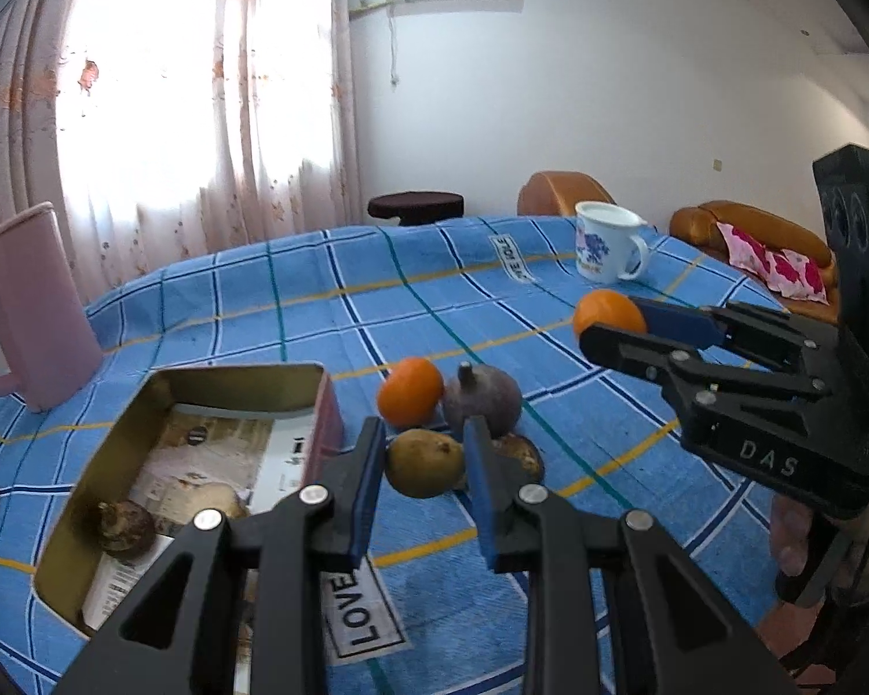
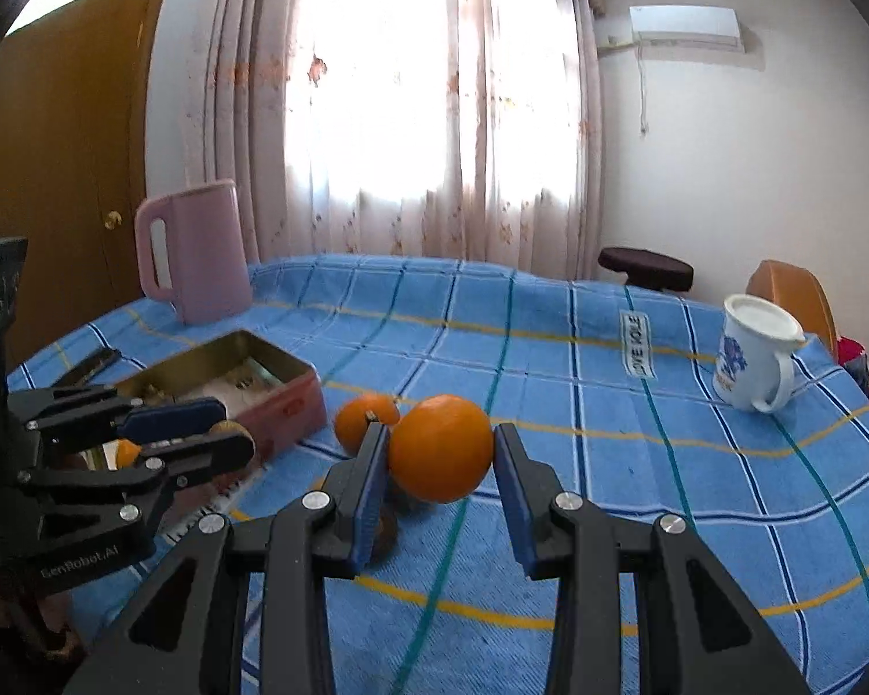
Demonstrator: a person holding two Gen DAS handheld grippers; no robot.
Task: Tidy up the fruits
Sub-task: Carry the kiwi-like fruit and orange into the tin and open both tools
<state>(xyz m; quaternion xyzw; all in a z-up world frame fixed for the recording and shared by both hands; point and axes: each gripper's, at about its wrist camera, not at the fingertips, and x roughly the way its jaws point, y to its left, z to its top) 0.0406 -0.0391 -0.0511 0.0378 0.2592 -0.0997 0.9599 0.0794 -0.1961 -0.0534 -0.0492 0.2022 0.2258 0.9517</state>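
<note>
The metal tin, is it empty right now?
No, the metal tin already holds a brown round fruit on printed paper.

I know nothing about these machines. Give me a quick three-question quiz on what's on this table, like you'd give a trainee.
1. True or false: the metal tin already has a brown fruit inside it.
2. What sits between the fingers of the right tool?
A) the orange
B) a banana
C) a spoon
3. Fill in the blank: the jug standing beyond the tin is coloured ___.

Key: 1 true; 2 A; 3 pink.
</note>
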